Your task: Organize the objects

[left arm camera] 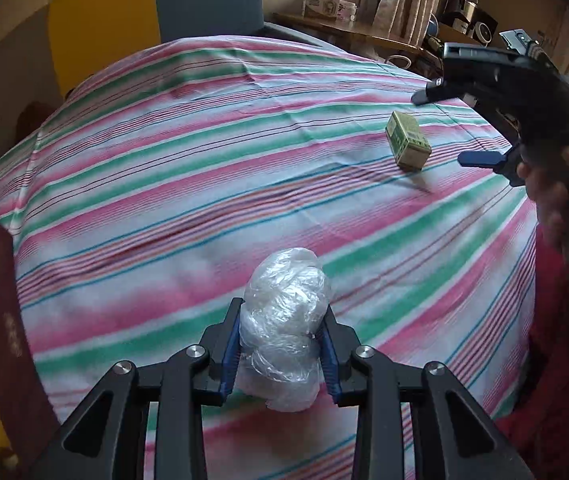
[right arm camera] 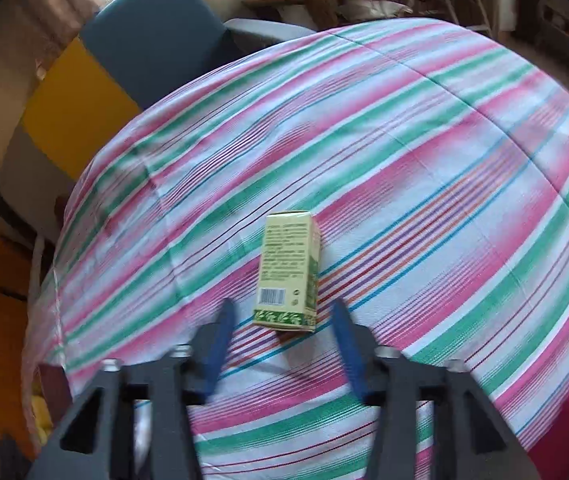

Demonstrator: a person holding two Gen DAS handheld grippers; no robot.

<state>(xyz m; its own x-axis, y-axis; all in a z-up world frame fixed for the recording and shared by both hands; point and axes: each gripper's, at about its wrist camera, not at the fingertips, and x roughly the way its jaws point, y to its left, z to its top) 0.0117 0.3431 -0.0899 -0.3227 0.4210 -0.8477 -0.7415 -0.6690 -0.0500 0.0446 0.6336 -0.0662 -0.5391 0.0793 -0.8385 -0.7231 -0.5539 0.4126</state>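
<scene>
Currently, left gripper [left arm camera: 282, 344] fingers clench the crumpled clear plastic bundle [left arm camera: 284, 332] above the striped surface [left arm camera: 164, 168]; right gripper [right arm camera: 282, 344] fingers are released, pale-green cardboard box [right arm camera: 289, 270] at twelve o'clock, evidently next for pickup.

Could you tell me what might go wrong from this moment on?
1. The left gripper squeezes a soft wad of clear plastic; it could deform and slip out when lifted.
2. The right gripper is open with its jaws flanking the small green box, which stands upright on loose striped cloth. One jaw touching first could tip it over.
3. The cloth is wrinkled, so dragging either object might bunch it up.
</scene>
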